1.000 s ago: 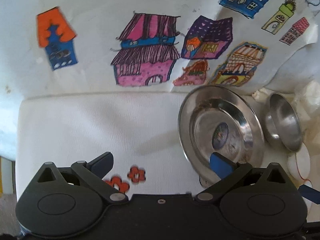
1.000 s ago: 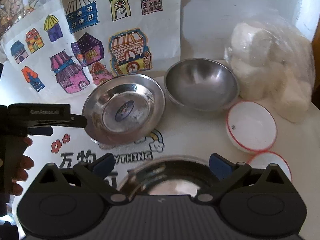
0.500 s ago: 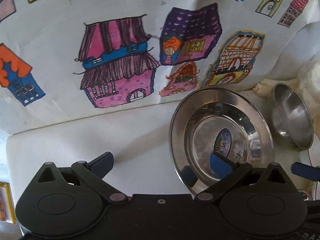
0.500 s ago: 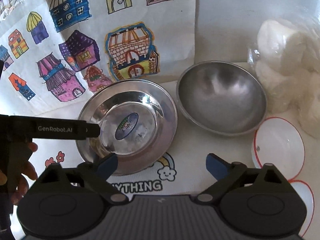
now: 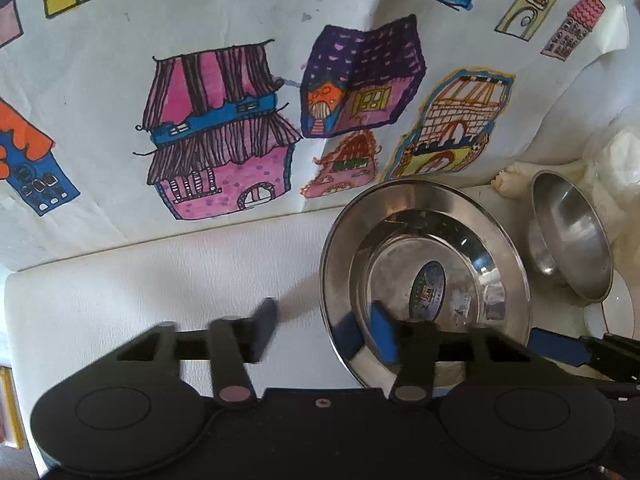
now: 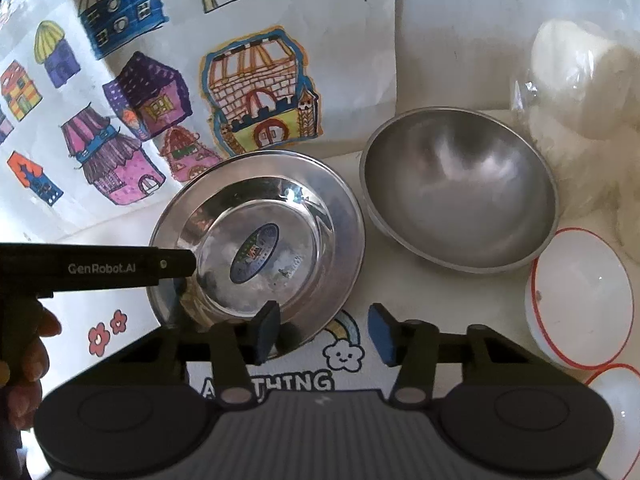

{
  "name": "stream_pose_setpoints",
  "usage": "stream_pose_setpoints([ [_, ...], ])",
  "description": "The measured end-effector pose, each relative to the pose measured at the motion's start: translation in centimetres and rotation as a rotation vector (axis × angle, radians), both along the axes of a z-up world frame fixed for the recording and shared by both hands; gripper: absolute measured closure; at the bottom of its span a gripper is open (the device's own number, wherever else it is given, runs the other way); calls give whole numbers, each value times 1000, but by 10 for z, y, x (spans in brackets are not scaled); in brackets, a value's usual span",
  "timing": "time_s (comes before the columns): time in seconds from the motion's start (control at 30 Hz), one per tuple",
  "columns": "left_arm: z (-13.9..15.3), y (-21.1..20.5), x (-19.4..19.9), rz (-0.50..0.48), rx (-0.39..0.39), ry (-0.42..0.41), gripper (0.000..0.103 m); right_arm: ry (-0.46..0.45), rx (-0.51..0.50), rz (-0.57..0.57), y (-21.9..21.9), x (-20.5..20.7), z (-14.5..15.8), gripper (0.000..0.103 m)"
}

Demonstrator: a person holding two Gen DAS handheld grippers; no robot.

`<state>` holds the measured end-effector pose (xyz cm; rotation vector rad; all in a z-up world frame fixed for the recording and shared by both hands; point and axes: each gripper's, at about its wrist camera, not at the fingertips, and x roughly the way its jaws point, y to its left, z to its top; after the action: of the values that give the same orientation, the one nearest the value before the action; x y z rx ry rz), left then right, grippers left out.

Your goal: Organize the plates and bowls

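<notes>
- While nothing is stacked yet, the job looks like it is only starting: the shiny round steel plate with the wide flat rim (image 6: 256,240) and the deep grey steel bowl (image 6: 460,196) sit side by side on the white table (image 5: 140,288), close but not touching.
- At the right edge, 2 white bowls with thin red rims (image 6: 580,296) sit close together; the lower one is cut off, so I cannot tell if they touch.
- Straddling the plate's left rim, the left gripper (image 5: 324,332) has 1 blue pad inside the dish and 1 outside on the table. Its jaws are closing and do not squeeze the rim yet.
- Down at the plate's near edge, the right gripper (image 6: 322,334) has 1 pad over the rim and the other over the table mat. Its jaws are closing too, and a wide gap is left, so it holds nothing.
- Left to do, I think: lift the plate, then put like with like.
- That plate is smooth and mirror-bright, with an oval sticker (image 6: 254,252) in its flat middle, so it may be slippery.
- Inside, the steel bowl is dull, round and deep.
- Behind the dishes hangs a crinkly paper sheet of coloured houses (image 5: 224,140), and a soft lumpy clear bag of white stuff (image 6: 580,92) sits at the right.
</notes>
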<state>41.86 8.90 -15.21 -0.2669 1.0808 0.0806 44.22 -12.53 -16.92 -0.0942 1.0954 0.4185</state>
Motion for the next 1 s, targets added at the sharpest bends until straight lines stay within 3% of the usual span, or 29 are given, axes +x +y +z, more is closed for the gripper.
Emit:
stream_pose_setpoints([
  [0.07,-2,3,2,4,-40,1,74,0,13,-2,0,1,1,67],
  [0.13,-2,4,1,6,-64,2,81,1,18,-7,-1,2,1,73],
  [0.67,22,0,-43,15,-48,-27,82,-42,49,14,-7,-29,19,84],
  [1.0,12,1,-52,49,-43,17,82,78,184,-47,-26,-29,-5,87],
])
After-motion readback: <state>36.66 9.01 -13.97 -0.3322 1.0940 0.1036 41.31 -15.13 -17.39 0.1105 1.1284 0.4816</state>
